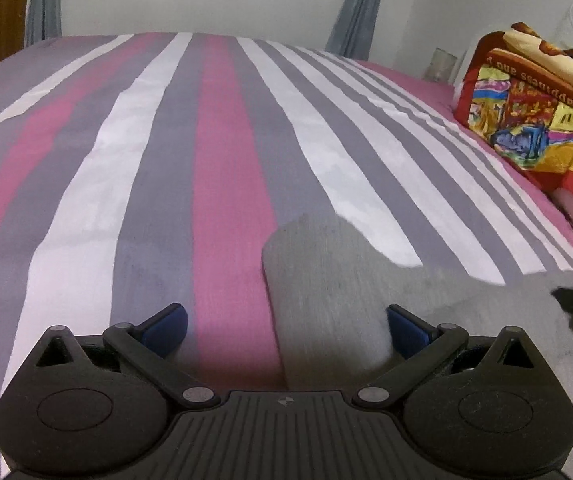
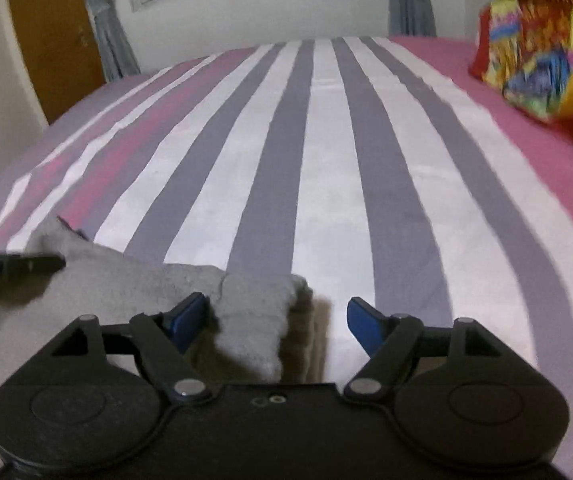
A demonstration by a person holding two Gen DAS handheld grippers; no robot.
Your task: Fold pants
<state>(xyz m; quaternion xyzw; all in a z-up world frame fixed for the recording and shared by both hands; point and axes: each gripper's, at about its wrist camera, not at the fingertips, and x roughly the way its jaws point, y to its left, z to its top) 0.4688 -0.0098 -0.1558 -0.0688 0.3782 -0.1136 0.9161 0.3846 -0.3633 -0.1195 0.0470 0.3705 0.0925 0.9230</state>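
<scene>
The left gripper hangs tilted down over the near end of the bed with the pink, grey and white striped sheet, its blue-padded fingers spread wide with nothing pressed between them. One pad stands over a grey stripe of the sheet, the other over the soft grey fleece pants, which lie flat on the sheet at the bed's near end, their straight left edge running along a pink stripe. The right gripper is angled down in the same way near that end of the bed; its jaws stand wide, and a thick folded edge of the pants sits between the blue pads without being squeezed, close against the left-hand pad and clear of the other. In the right wrist view the pants show as a layered bundle, pale fuzzy fabric above and a brownish shaded underside at the fold, spreading leftward on the sheet to where the tip of the other gripper pokes in. A bright red, yellow and blue patterned cushion rests at the bed's far right corner.
</scene>
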